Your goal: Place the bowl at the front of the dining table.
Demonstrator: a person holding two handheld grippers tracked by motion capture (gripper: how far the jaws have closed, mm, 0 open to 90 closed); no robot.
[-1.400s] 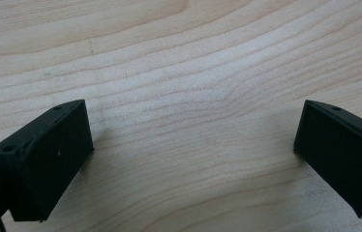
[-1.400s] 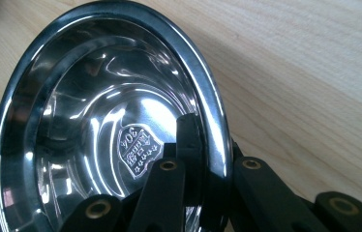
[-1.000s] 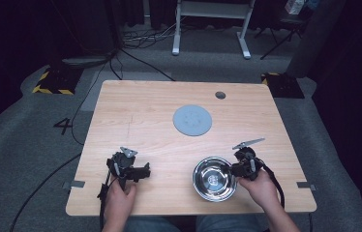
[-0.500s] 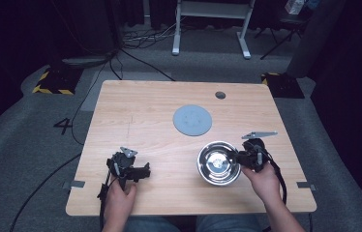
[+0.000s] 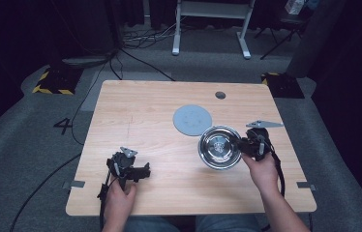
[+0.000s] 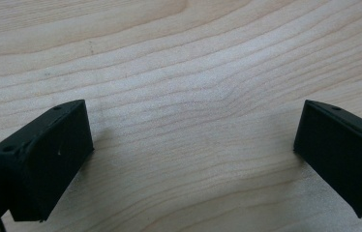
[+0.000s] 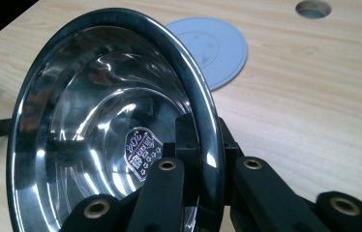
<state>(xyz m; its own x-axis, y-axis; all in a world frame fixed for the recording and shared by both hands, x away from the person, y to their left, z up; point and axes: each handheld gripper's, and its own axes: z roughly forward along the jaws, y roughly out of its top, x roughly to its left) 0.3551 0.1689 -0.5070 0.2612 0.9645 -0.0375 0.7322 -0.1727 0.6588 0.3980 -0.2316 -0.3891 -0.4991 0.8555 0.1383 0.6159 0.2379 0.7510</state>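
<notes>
High view: pale wooden table (image 5: 159,145) seen from above, the person's two forearms coming in at the bottom edge
Right gripper: right gripper (image 5: 243,145) sits at the right side of the table, jaws clamped tight on the rim of the shiny round steel bowl (image 5: 219,147)
Bowl position: right of the table's middle, its far edge just overlapping the near edge of the flat round grey disc (image 5: 192,120) as the camera sees it; whether the two touch I cannot tell
Bowl tilt: right gripper view has the steel bowl (image 7: 106,125) tipped up on edge, hollow side facing left, a stamped mark showing low on its inner wall
Grip detail: one black jaw lies inside the bowl, the other outside, the rim pinched between them at the right gripper (image 7: 208,169)
Behind the bowl: the grey disc (image 7: 213,46) lies flat on the wood, and a small round hole (image 7: 313,8) sits farther back in the tabletop
Left gripper: left gripper (image 5: 143,170) is at the near left of the table, well apart from the bowl
Left jaws: left gripper view shows the left gripper (image 6: 193,145) with its two black jaws spread wide, bare wood grain between them, nothing held
Left hand: hand (image 5: 118,193) wrapped round the gripper body, cable trailing off the near table edge
</notes>
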